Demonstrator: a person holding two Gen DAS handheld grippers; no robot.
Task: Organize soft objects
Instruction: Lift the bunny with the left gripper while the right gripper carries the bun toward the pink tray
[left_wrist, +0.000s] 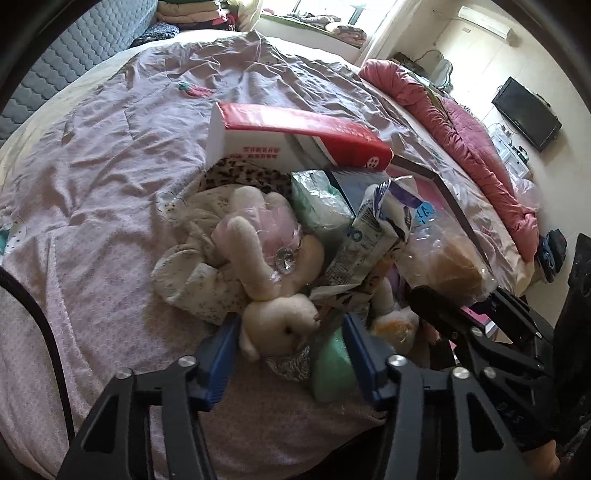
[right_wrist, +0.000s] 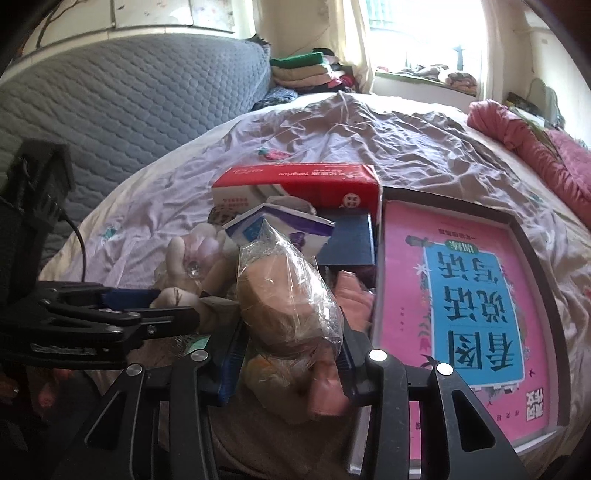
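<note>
The left gripper (left_wrist: 291, 332) has its blue pads pressed on either side of the plush rabbit's (left_wrist: 284, 325) head, at about 6 o'clock in the pile on the bed (left_wrist: 110, 147); the right gripper (right_wrist: 291, 354) is closed round a clear bag (right_wrist: 288, 295) holding something brown, at 6 o'clock in its own view. Both grips look shallow, so the rabbit could slip out by its round head, and the slick bag could slide or tear. Lifting either may drag the crumpled carton (left_wrist: 369, 236) leaning at 1 o'clock of the rabbit, or the pale cloth (left_wrist: 192, 273) under it. The two grippers sit close and could knock together. The red box (right_wrist: 295, 181) carries upside-down print, seemingly "TongRuo"; the pink book (right_wrist: 461, 306) in the tray shows large Chinese characters, inverted.
</note>
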